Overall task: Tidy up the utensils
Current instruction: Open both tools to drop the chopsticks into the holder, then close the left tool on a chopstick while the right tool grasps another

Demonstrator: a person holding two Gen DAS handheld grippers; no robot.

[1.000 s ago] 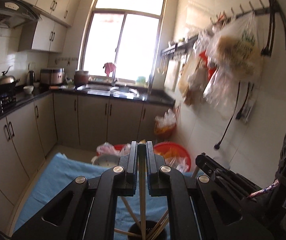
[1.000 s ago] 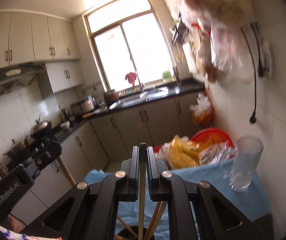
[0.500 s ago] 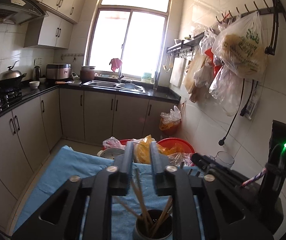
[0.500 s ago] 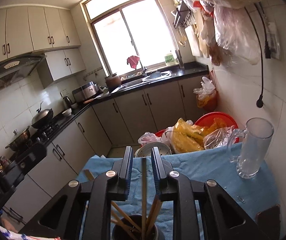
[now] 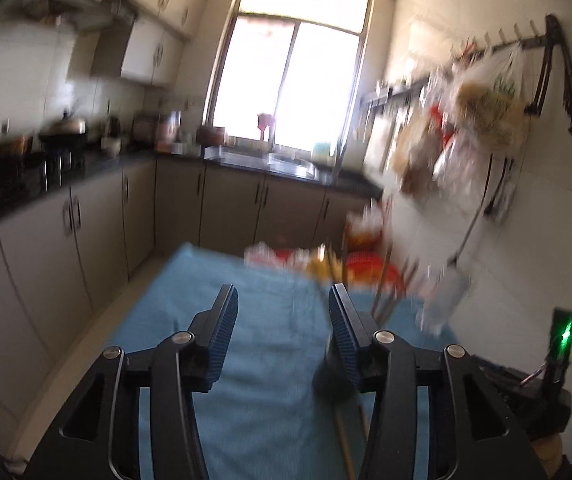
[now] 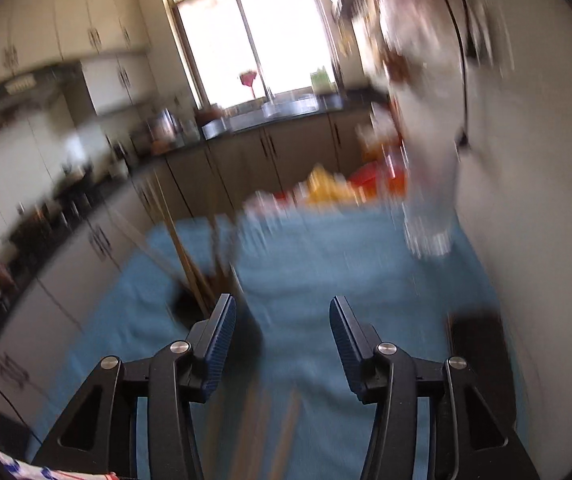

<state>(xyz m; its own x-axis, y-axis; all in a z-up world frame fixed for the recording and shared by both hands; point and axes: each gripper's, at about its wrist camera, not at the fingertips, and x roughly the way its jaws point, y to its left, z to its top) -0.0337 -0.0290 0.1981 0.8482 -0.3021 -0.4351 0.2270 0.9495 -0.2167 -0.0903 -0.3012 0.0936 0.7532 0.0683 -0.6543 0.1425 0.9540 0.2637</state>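
Observation:
Both views are blurred by motion. A dark utensil holder (image 5: 328, 376) with several wooden chopsticks (image 5: 386, 292) stands on the blue cloth (image 5: 269, 400), half hidden behind my left gripper's right finger. My left gripper (image 5: 283, 320) is open, its jaws are opening, and only cloth shows between them. In the right wrist view the holder (image 6: 187, 306) and its chopsticks (image 6: 181, 248) stand just left of my right gripper (image 6: 281, 320). That gripper's jaws are opening too, with nothing between them. Loose chopsticks (image 6: 263, 420) lie on the cloth below it.
A clear glass mug (image 6: 430, 224) stands at the cloth's far right by the tiled wall. A flat dark object (image 6: 474, 340) lies at the right edge. Bags and a red basin (image 5: 370, 268) sit beyond the table. Cabinets run along the left.
Both grippers let go of the chopsticks they held over the holder and opened. The left one swung left of the holder, the right one swung right and tipped down.

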